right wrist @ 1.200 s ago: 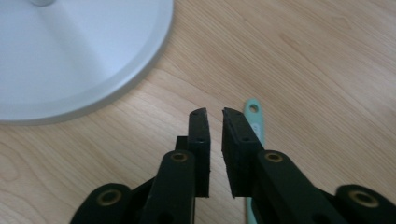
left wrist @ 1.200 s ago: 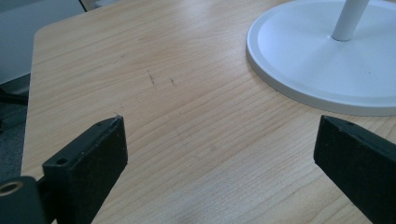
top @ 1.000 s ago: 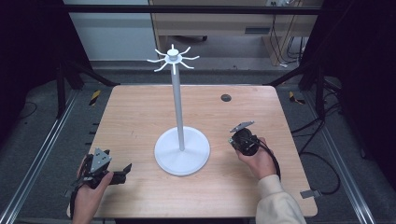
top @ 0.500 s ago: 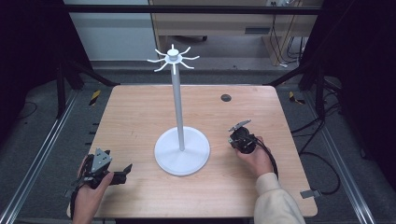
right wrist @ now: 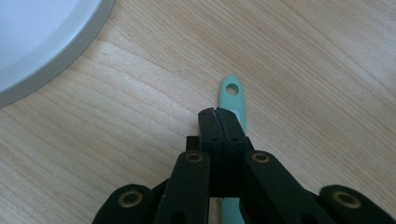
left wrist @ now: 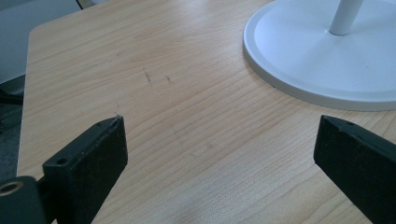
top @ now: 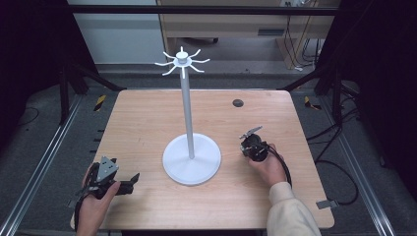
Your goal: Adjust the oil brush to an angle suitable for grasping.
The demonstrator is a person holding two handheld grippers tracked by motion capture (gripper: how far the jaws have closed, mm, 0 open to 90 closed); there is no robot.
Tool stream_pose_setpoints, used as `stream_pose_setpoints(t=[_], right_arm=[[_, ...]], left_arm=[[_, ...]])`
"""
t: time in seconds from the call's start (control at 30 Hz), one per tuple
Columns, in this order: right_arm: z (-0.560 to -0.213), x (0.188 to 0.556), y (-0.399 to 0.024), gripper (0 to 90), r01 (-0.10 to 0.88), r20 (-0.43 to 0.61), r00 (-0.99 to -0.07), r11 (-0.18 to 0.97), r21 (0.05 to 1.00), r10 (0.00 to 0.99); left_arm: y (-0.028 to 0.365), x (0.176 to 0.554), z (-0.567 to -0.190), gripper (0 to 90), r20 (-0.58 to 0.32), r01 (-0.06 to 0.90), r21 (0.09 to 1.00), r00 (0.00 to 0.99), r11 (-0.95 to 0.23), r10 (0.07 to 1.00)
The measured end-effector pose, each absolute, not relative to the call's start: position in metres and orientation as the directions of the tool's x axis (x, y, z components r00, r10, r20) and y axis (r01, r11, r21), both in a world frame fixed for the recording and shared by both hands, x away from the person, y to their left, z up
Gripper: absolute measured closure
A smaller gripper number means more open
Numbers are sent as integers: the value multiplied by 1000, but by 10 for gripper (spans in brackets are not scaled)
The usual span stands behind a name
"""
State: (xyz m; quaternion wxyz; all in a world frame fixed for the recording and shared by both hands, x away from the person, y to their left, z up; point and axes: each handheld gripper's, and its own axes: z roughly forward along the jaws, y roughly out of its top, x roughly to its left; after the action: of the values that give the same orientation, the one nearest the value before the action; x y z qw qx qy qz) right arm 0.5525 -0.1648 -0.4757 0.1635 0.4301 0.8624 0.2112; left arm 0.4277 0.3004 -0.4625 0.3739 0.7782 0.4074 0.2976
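Nothing moved since earlier frame. I logged left gripper [top: 129,178] spread wide, empty; right gripper [right wrist: 218,113] clamped together over mint handle [right wrist: 232,95]; hanging on stand [top: 191,157] seemingly pending.

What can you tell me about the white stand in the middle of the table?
The white stand has a wide round base with a raised rim, flat on the wooden table, and a thin upright pole rising from its centre. At the top, a small hub spreads several short curved hooks, all bare. It looks like painted metal or plastic. Neither gripper touches it.
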Motion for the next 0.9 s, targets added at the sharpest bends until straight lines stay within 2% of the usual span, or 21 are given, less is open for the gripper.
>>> stream_pose_setpoints(t=[0.37,0.7,0.9], right_arm=[[-477,558,-171,900,689,-167,-519,525,499,839],[-474,562,-186,900,727,-180,-428,456,513,886],[-474,562,-192,900,730,-164,-427,446,518,889]], left_arm=[[300,427,-462,25,160,413,823,493,-391,856],[299,427,-462,24,163,412,820,496,-397,853],[299,427,-463,24,163,412,820,496,-397,853]])
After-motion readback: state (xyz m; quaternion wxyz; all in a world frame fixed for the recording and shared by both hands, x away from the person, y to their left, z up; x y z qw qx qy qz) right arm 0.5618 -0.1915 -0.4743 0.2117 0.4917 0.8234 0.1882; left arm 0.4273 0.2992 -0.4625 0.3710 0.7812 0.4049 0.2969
